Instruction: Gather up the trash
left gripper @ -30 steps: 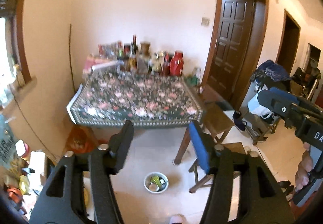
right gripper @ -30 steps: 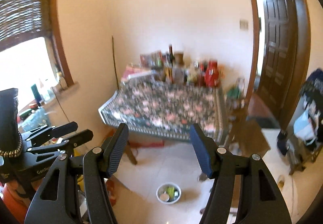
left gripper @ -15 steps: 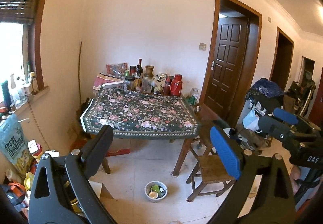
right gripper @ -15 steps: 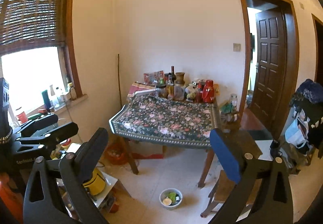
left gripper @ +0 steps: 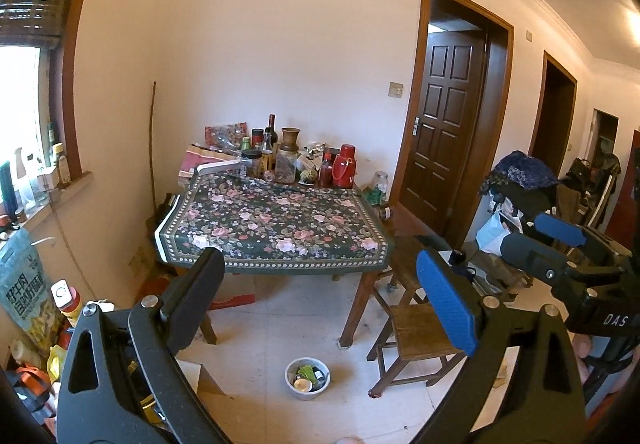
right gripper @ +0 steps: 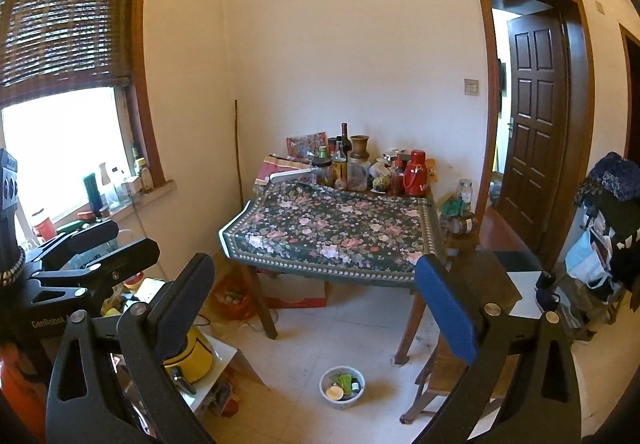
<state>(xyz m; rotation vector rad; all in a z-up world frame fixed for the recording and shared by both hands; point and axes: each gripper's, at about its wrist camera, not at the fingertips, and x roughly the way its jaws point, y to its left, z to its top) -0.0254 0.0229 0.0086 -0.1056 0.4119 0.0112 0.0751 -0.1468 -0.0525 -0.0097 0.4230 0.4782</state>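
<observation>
On the pale tiled floor (left gripper: 280, 324) in front of the table stands a small white round bowl (left gripper: 307, 378) with green scraps and other bits of rubbish inside it; in the right wrist view the same bowl (right gripper: 342, 387) sits between the two table legs nearest the camera, apart from both. Behind it, the tabletop covered by a dark green cloth with pink roses (left gripper: 276, 224) is bare at the front, while its far edge by the cream wall is crowded with glass jars and bottles, among them a red plastic thermos jug (left gripper: 344, 166) and a tall brown ceramic vase (left gripper: 290, 136). A low brown wooden stool (left gripper: 416, 332) stands just beside the table's right front leg, near the bowl.

Well above the floor, the left tool (left gripper: 320, 302) is held with its black finger and its blue-padded finger spread wide, nothing between them. Likewise the right tool (right gripper: 316, 304) is spread wide and empty, aimed at the same table. Each tool shows at the edge of the other's view. A dark brown panelled door (right gripper: 532, 124) stands open at the right, and a window with a brown slatted blind (right gripper: 60, 16) is at the left.
</observation>
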